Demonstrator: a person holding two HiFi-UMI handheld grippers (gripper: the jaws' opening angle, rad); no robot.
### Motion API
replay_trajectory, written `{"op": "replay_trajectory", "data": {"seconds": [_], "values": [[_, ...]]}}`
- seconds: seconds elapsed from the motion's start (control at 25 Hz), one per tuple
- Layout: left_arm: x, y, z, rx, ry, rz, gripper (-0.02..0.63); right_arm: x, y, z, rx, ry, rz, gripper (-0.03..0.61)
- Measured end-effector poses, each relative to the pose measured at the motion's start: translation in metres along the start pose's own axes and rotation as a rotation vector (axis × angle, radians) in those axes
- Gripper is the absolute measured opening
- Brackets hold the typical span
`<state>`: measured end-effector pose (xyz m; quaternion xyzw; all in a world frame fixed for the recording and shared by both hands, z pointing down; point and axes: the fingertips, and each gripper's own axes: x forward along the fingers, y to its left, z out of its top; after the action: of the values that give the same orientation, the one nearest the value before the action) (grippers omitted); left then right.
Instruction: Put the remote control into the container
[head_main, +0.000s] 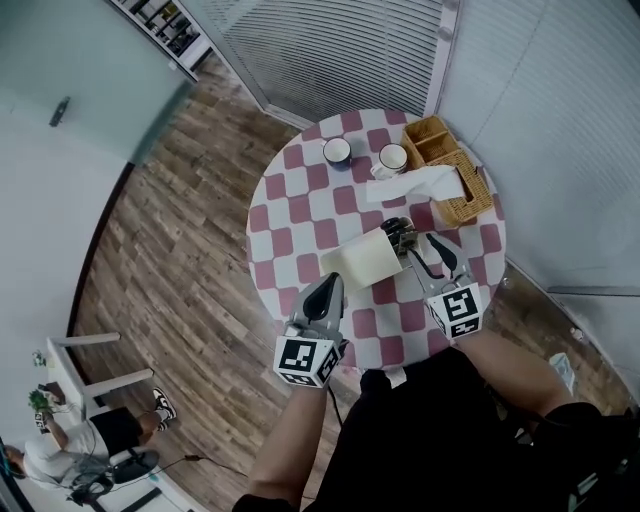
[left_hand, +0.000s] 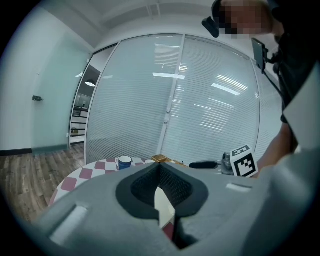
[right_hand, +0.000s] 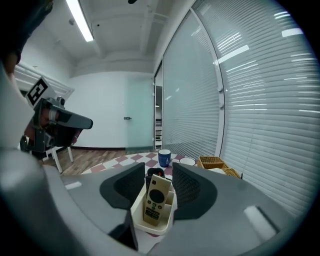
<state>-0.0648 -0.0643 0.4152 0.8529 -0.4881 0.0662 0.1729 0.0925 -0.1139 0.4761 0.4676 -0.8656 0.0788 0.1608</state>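
Remote control (right_hand: 153, 196) in container (right_hand: 150, 227), between right gripper (right_hand: 159, 169) jaws (parted)

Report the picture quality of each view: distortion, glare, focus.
Head view: wide-angle bending curves the blinds and floorboards; the table is evenly lit. Left gripper view: dark round vignette, lamp reflections glare on the glass wall, the left gripper looms soft. Right gripper view: the ceiling light blows out; the remote control is sharp.

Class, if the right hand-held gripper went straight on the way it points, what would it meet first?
Probably the remote control standing in the container, just ahead of the right hand-held gripper, jaws open.
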Motion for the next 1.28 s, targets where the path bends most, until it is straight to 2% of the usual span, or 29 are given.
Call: {"op": "replay_trajectory", "data": {"seconds": [0.08,0.24,0.32,0.36,0.52,0.64,0.8,1.0,1.28], "values": [[-0.003,-0.003,0.003,0.003,-0.005,-0.01,0.0,-0.011,0.0,0.005,-0.004,-0.002,0.001,0.14],[-0.009,-0.01,0.015,0.014,-0.024,-0.03,0.0,-0.034,-0.009,0.025,0.016,-0.034,-0.044,0.094],[-0.013,-0.014,0.023,0.025,-0.036,-0.037,0.0,-0.048,-0.016,0.037,0.01,-0.056,-0.077,0.018],[-0.014,-0.015,0.027,0.032,-0.043,-0.038,0.0,-0.055,-0.018,0.043,0.003,-0.068,-0.09,0.002],[-0.022,-0.022,0.046,0.046,-0.075,-0.028,0.0,-0.078,-0.025,0.06,0.01,-0.087,-0.107,0.002],[-0.042,-0.032,0.062,0.068,-0.093,-0.013,0.0,-0.095,-0.023,0.073,0.067,-0.081,-0.083,0.002],[-0.067,-0.035,0.078,0.086,-0.143,0.003,0.0,-0.113,-0.028,0.097,0.129,-0.132,-0.087,0.002],[-0.092,-0.026,0.092,0.093,-0.212,0.041,0.0,-0.131,-0.027,0.111,0.099,-0.175,-0.11,0.001],[-0.102,-0.032,0.101,0.115,-0.22,0.048,0.0,-0.139,-0.018,0.119,0.089,-0.192,-0.108,0.0]]}}
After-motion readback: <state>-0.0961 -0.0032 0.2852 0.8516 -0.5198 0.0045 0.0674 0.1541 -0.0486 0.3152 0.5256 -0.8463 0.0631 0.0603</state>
